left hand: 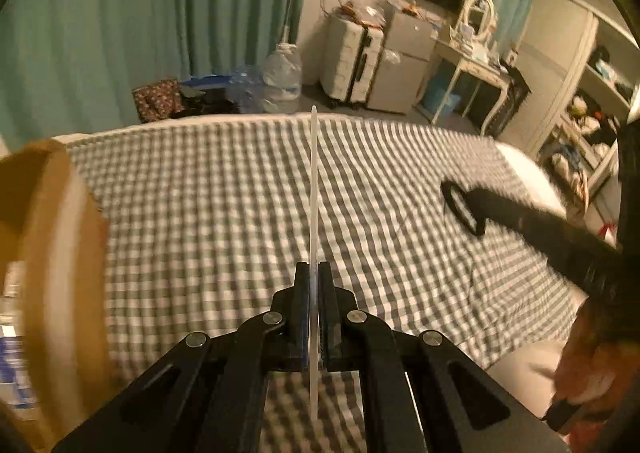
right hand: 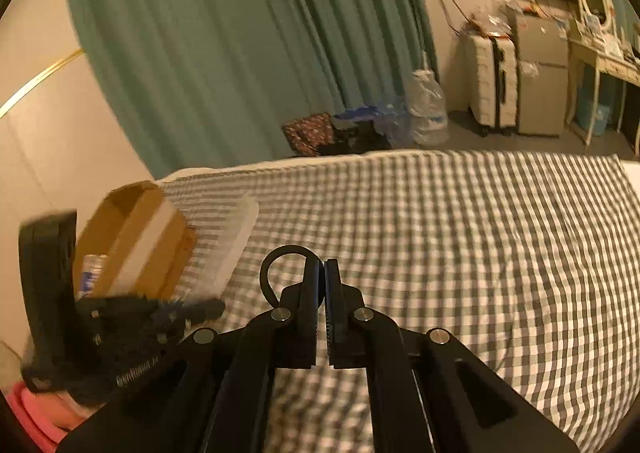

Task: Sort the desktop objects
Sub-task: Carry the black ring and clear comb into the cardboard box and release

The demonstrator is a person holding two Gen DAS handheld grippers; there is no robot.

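My left gripper (left hand: 315,267) is shut on a clear plastic comb (left hand: 314,189), seen edge-on and held upright above the checked bedspread (left hand: 240,193). In the right wrist view the same comb (right hand: 234,245) shows broadside, held by the left gripper (right hand: 200,307) beside the cardboard box (right hand: 132,233). My right gripper (right hand: 323,265) is shut on a thin black object with a round loop (right hand: 276,265) that sticks out to the left of its fingers. In the left wrist view the right gripper (left hand: 464,205) holds that black ring over the bed at the right.
The cardboard box (left hand: 52,253) stands at the bed's left edge, with some items inside. A pink object (right hand: 40,413) lies at the lower left. Beyond the bed are green curtains, water jugs (left hand: 282,73), a suitcase (left hand: 352,61) and a dressing table (left hand: 472,65).
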